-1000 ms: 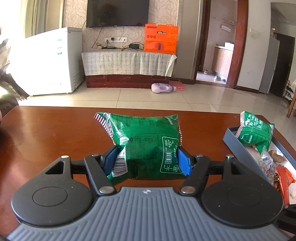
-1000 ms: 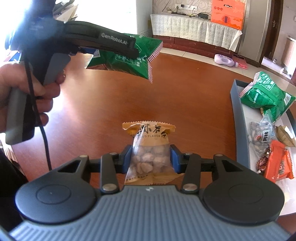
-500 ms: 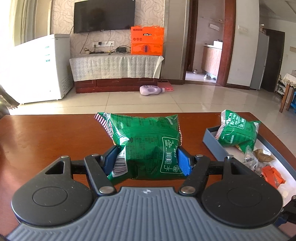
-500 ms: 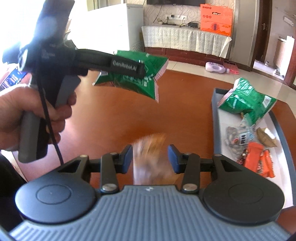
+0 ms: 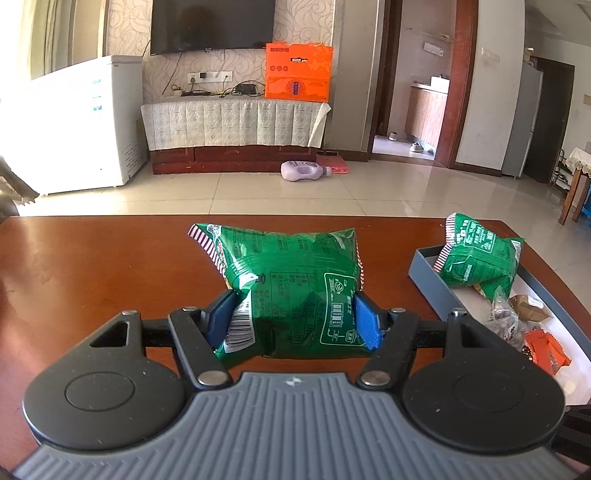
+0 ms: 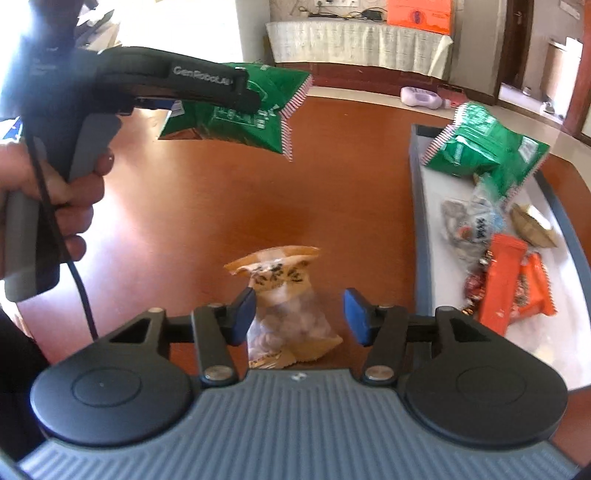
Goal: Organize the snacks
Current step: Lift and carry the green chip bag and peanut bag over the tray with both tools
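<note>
glossy wooden table [image 5: 92,266] in a tiled living room.

Place: home living room
Signs: wall TV [image 5: 213,24], covered cabinet [image 5: 232,127], chest freezer [image 5: 74,125], tiled floor [image 5: 295,192], wooden table [image 5: 92,266]

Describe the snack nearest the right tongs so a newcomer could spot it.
On the brown table, left of the grey tray, a small nut packet sits between the open right tongs. It has a tan printed top and a clear body; the other packets are green or orange.
</note>
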Motion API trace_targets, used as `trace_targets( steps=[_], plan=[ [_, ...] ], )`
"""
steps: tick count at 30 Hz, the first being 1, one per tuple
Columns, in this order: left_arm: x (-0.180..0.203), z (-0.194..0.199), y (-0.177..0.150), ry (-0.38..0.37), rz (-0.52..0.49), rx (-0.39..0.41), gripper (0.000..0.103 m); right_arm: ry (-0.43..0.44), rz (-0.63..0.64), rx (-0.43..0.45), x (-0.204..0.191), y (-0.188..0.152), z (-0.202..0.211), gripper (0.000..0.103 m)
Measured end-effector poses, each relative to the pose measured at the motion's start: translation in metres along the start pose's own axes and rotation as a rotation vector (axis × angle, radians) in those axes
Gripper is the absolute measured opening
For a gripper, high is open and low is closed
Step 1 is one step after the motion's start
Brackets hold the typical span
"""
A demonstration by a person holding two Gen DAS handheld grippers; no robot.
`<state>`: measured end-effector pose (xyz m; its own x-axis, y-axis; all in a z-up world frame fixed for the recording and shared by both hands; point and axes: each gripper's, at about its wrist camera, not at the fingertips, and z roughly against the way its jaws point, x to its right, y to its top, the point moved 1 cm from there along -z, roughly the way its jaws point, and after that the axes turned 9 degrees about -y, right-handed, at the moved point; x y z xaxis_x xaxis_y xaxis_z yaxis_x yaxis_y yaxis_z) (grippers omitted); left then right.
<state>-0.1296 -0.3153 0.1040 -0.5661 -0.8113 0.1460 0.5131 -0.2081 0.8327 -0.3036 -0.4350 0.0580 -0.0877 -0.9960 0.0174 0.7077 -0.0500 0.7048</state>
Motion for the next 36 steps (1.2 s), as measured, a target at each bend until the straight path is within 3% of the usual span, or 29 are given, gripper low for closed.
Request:
trace_targets(
  steps=[2, 4, 6, 8, 15, 24, 36],
  plan=[
    [-0.003, 0.000, -0.001, -0.003, 0.003, -0.002, 0.072, 0.002, 0.027, 0.008, -0.009, 0.000, 0.000, 0.066],
    [-0.003, -0.001, -0.002, -0.006, -0.004, -0.009, 0.072, -0.027, 0.062, -0.008, -0.014, 0.003, -0.010, 0.070],
    [-0.002, -0.002, -0.003, -0.003, -0.013, -0.015, 0.072, -0.031, 0.086, -0.043, -0.017, 0.003, -0.021, 0.067],
    [0.000, -0.002, -0.004, -0.005, -0.016, -0.016, 0.072, -0.035, 0.110, -0.056, -0.022, 0.003, -0.025, 0.045],
    [0.004, -0.005, -0.002, -0.003, -0.010, -0.007, 0.072, 0.000, 0.158, 0.011, -0.030, 0.005, -0.002, 0.044],
    [0.013, 0.002, -0.002, 0.004, -0.033, 0.017, 0.072, -0.013, 0.030, 0.109, 0.017, 0.017, 0.034, 0.044],
    [0.073, -0.010, 0.011, -0.095, -0.069, 0.037, 0.072, -0.111, -0.076, 0.134, 0.076, 0.002, 0.063, 0.044]
  ],
)
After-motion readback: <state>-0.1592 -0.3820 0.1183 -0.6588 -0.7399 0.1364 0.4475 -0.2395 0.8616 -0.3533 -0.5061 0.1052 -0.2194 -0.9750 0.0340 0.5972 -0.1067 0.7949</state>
